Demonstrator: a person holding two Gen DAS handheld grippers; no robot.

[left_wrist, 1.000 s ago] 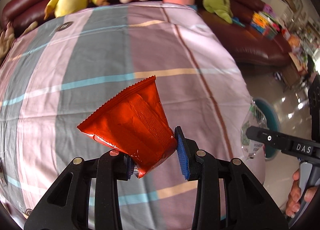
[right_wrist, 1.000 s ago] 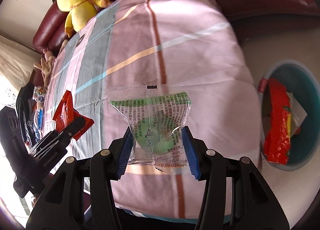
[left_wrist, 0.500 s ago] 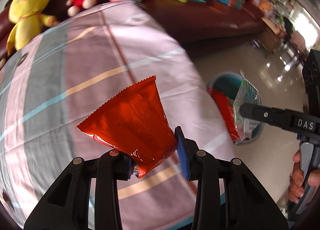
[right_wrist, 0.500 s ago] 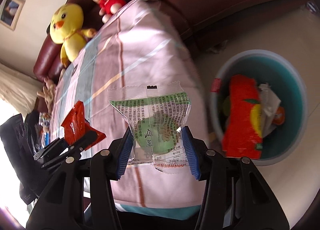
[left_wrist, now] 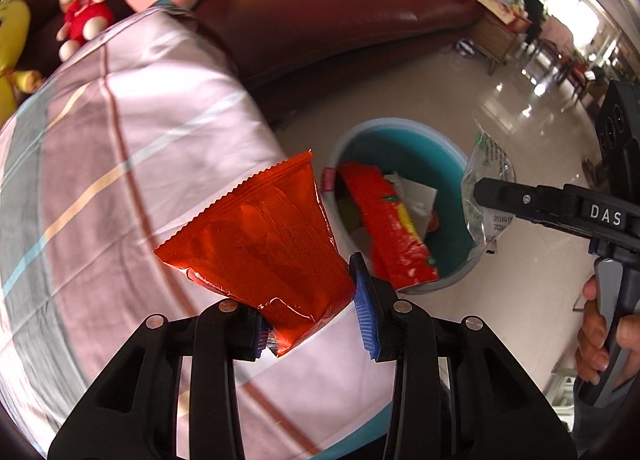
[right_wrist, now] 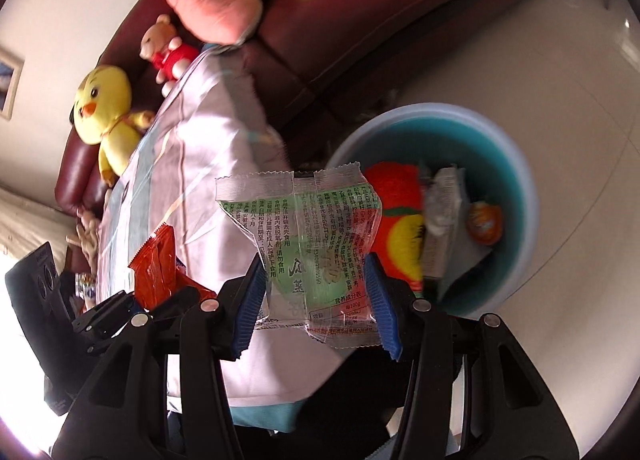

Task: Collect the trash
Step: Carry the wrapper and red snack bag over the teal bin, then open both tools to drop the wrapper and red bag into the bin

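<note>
Left gripper: clamped on the orange wrapper (serrated end pointing away, long axis along the fingers), over the table edge.
Right gripper: pinching the clear green wrapper, upright, beside the teal bin.

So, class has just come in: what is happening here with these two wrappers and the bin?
A person is clearing rubbish with a handheld claw in each hand. The left claw grips an orange-red wrapper over the edge of the striped cloth. The right claw grips a clear wrapper with green print. Both are held up near the teal bin on the floor, which already holds a red packet and other scraps. Neither wrapper has been dropped in yet.
</note>
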